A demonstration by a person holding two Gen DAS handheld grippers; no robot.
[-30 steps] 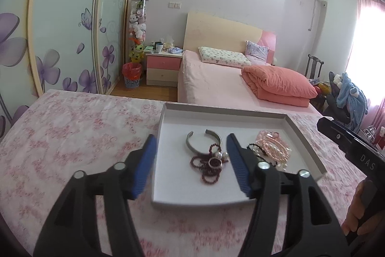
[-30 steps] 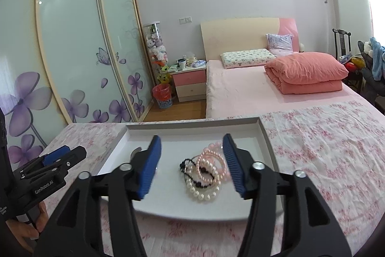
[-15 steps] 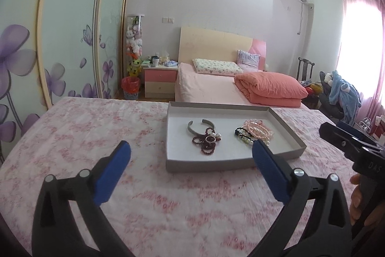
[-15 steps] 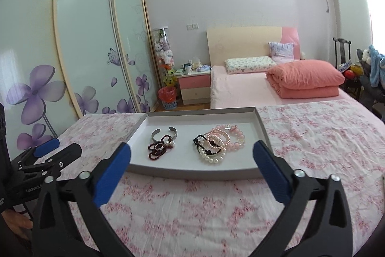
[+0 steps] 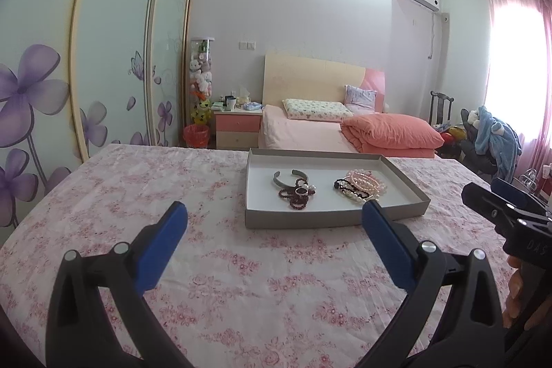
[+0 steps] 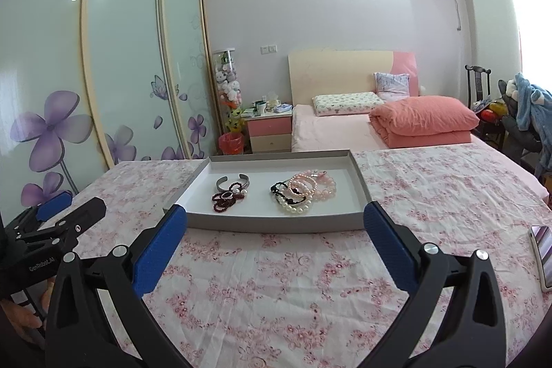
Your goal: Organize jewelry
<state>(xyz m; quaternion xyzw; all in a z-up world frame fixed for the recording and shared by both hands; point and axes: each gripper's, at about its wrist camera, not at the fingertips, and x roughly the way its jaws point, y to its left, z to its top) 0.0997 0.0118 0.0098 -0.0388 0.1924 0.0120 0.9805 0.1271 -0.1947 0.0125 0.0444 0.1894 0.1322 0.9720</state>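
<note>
**Both grippers clear of the tray, jewelry sorted into two piles**

The left gripper (image 5: 274, 219) and right gripper (image 6: 275, 223) stand fully spread and empty; the tray (image 6: 276, 225) lies ahead on the floral cloth (image 6: 276, 281), dark beads and cuff (image 6: 230, 192) left, pearl bracelets (image 6: 303, 192) right; the task looks near finished, next likely only a check. Against a second ago, both have drawn back from over the piles; the jaws have just been opening, nothing between them.

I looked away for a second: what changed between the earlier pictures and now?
Both grippers drew back from the tray and their jaws have just opened wide; left gripper and right gripper hold nothing. The dark bead pile and pearl bracelets stayed in the tray.
</note>
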